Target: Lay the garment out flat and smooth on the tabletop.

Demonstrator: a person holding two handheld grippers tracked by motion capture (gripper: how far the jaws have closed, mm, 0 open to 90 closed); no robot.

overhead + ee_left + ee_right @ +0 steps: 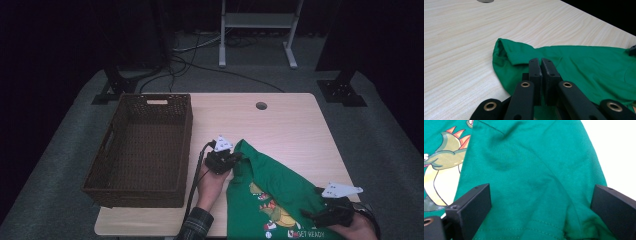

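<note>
A green T-shirt [282, 182] with a dinosaur print [270, 209] lies crumpled on the right front part of the wooden table [280, 125]. My left gripper [235, 159] is at the shirt's upper left corner. In the left gripper view its jaws [540, 61] are pressed together on a raised fold of the green cloth [586, 62]. My right gripper [307, 215] is over the shirt's lower right part, near the table's front edge. In the right gripper view it [540, 192] stands wide open, with green fabric [531, 157] between the jaws and the print [439, 170] at the left.
A dark wicker basket [186, 145], with nothing inside, takes up the table's left side, close to my left hand. A round cable hole [261, 105] sits near the far edge. Bare wood lies beyond the shirt. A white stand [255, 30] and cables are on the floor behind.
</note>
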